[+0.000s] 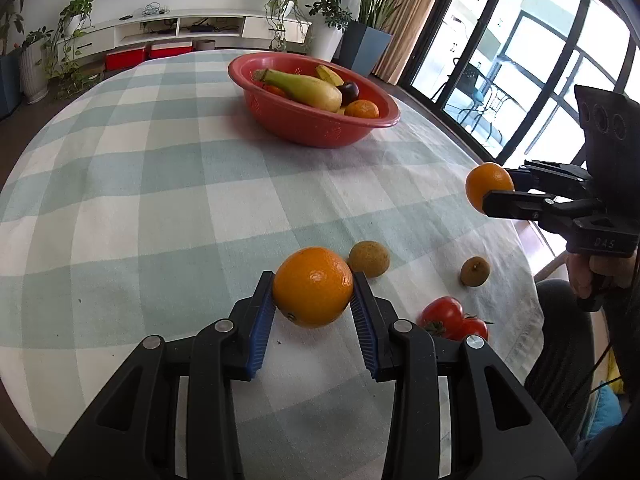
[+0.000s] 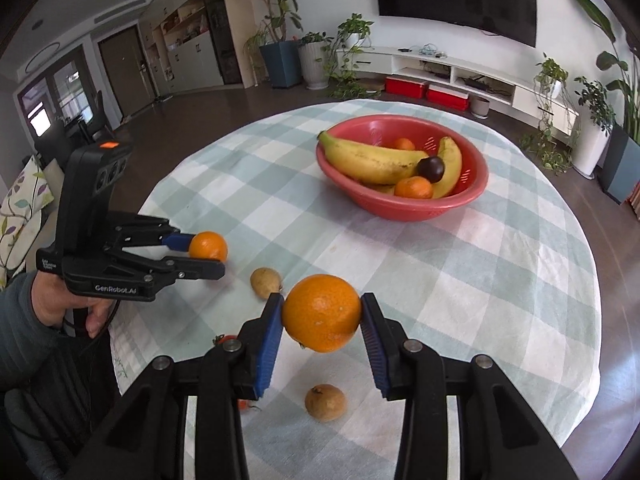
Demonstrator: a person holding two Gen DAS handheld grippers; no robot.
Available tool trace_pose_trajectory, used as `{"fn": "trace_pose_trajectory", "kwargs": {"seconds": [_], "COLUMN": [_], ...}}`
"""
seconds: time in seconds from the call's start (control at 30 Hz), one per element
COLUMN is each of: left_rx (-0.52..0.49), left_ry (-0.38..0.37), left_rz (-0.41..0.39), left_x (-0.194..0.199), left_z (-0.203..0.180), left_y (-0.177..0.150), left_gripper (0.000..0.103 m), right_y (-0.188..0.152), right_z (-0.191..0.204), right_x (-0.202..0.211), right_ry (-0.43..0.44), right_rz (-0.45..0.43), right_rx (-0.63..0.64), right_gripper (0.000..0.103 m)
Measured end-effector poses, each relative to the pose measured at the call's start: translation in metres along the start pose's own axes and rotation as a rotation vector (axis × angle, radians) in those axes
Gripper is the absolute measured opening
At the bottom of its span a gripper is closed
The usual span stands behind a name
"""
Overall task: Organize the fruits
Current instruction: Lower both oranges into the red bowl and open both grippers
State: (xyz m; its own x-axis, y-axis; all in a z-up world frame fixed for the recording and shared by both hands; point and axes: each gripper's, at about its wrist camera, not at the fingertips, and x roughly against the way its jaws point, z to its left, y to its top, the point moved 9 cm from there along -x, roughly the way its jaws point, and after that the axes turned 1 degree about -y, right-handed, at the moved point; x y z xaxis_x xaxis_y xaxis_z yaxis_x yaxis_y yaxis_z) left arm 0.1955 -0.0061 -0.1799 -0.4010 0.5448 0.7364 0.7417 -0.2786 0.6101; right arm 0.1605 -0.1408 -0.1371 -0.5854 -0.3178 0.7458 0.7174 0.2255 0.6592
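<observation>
My left hand-held gripper (image 1: 313,294) and right hand-held gripper (image 2: 322,316) each clamp an orange (image 1: 313,286) (image 2: 322,312). Ahead: bowl (image 2: 472,196). Below them on bench (image 1: 160,200): two kiwis (image 1: 369,259), tomatoes (image 1: 440,312).

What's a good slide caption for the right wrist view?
Hand-held gripper lifts an orange toward the fruit bowl.

A table (image 1: 160,184) stands before a low wall shelf (image 1: 180,26) flanked by potted plants (image 1: 372,8), and toward its far side sits a bowl (image 1: 320,128) holding bananas (image 1: 304,88), a plum (image 1: 349,91) and small oranges (image 1: 361,109). Nearer the person, two kiwis (image 1: 369,259) (image 1: 474,271) lie apart on the cloth. Tomatoes (image 1: 454,317) lie just before them, near the table's edge.
</observation>
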Motion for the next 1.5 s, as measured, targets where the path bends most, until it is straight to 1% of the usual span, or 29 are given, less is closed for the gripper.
{"fn": "trace_pose_trajectory", "kwargs": {"seconds": [0.1, 0.2, 0.33, 0.43, 0.6, 0.73, 0.9, 1.13, 1.27, 1.5], "left_rx": [0.006, -0.008, -0.056, -0.097, -0.152, -0.188, -0.229, -0.255, -0.252, -0.24], "left_ry": [-0.007, 0.005, 0.024, 0.045, 0.062, 0.069, 0.089, 0.11, 0.108, 0.117], "left_rz": [-0.027, -0.054, -0.096, -0.115, -0.107, -0.045, 0.031, 0.098, 0.124, 0.154], "left_x": [0.01, 0.02, 0.033, 0.035, 0.019, -0.016, -0.061, -0.108, -0.122, -0.137], "left_z": [0.0, 0.003, 0.003, 0.002, -0.001, -0.004, -0.004, 0.005, 0.011, 0.024], "left_y": [0.016, 0.041, 0.088, 0.127, 0.186, 0.213, 0.223, 0.223, 0.219, 0.208], "left_gripper": [0.035, 0.035, 0.035, 0.035, 0.035, 0.035, 0.035, 0.035, 0.035, 0.035], "right_y": [0.013, 0.029, 0.057, 0.078, 0.103, 0.111, 0.112, 0.111, 0.11, 0.111], "right_z": [-0.017, -0.028, -0.036, -0.039, -0.042, -0.051, -0.068, -0.075, -0.074, -0.072], "right_x": [0.006, 0.008, 0.011, 0.007, -0.009, -0.032, -0.058, -0.086, -0.097, -0.1], "right_ry": [-0.032, -0.058, -0.064, -0.071, -0.073, -0.084, -0.104, -0.128, -0.14, -0.162], "right_rz": [-0.033, -0.062, -0.109, -0.13, -0.134, -0.098, -0.057, -0.018, -0.007, -0.003], "right_rx": [-0.042, -0.064, -0.086, -0.085, -0.092, -0.109, -0.148, -0.132, -0.115, -0.09], "right_gripper": [0.041, 0.041, 0.041, 0.041, 0.042, 0.042, 0.042, 0.042, 0.042, 0.042]}}
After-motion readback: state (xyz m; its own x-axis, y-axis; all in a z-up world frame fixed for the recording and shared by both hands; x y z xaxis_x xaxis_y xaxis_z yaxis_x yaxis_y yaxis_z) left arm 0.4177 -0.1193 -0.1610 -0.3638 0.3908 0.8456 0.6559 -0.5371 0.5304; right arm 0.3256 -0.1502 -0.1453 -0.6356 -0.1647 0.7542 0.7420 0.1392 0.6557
